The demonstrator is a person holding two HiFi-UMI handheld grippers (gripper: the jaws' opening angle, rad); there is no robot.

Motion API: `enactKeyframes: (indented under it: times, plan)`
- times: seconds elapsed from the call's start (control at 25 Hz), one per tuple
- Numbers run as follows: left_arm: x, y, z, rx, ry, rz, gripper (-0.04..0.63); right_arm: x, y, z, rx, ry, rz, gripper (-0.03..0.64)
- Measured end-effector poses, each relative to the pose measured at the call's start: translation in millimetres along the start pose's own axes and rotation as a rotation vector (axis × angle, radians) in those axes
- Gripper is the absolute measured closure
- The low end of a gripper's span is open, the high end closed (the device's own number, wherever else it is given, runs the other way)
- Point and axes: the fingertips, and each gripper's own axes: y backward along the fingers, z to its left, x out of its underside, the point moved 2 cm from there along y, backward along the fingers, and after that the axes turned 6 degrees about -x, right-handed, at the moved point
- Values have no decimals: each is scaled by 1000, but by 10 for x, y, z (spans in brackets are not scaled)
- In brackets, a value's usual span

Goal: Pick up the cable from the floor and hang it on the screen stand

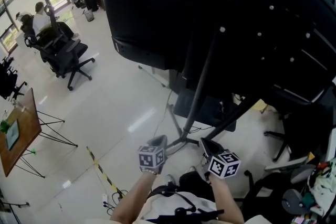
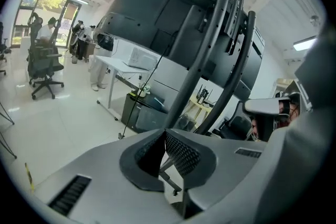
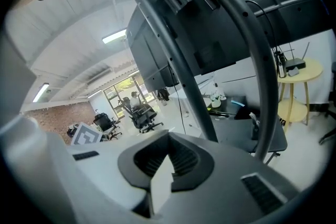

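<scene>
I see one big black screen (image 1: 210, 13) filling 12 to 2 o'clock in the head view, carried on its screen stand (image 1: 198, 97), whose two dark tubes rise straight ahead of both grippers. One black office chair (image 1: 68, 57) sits at 10 o'clock and one wooden tabletop (image 1: 18, 131) on thin legs at 9. My left gripper (image 1: 157, 140) and right gripper (image 1: 207, 145) are side by side at 6 o'clock, each with jaws pressed together on nothing. The cable (image 1: 116, 198) lies loose on the floor (image 1: 115, 107) at 7 o'clock by a yellow-and-black strip (image 1: 100, 168), apart from both grippers.
</scene>
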Motion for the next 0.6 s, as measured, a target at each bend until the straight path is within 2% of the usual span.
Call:
enactKeyframes:
  times: [0.36,0.48,0.6]
  plan:
    - [-80,-861,352,-100,-56,75,582,-83,-491,-371,-37,-19,84,617]
    - [-53,-1203,528,-144,-70,101,503,-66,-724,-429,-60,0,128,617]
    - [37,-1522,737,-201,-111,139,494,-14,-927,-480,-79,20,169,617]
